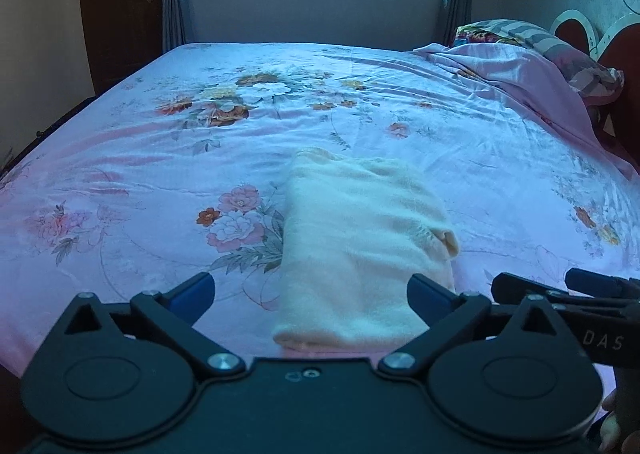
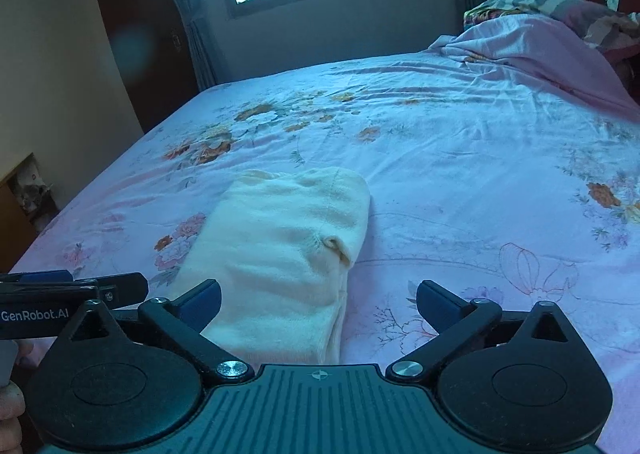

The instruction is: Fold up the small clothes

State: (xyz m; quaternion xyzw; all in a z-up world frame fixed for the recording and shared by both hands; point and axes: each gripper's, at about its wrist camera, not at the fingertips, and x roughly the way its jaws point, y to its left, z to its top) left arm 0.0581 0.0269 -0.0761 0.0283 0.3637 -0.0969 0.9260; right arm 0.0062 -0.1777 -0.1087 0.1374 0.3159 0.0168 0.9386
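Blue-padded fingers of the left gripper [image 1: 310,296] and right gripper [image 2: 318,300] both stand spread, holding nothing. Just ahead, the cream garment [image 1: 360,238] lies folded on the floral bedsheet [image 1: 500,158]. It looks soft and light (likely fleecy); pinch a near corner. Its underside layers are hidden.

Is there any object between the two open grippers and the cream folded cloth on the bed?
Nothing visible is in the way. The cream folded cloth lies on the floral bedsheet directly ahead of the left gripper. The right gripper is open beside its near right edge, with only bare sheet around.
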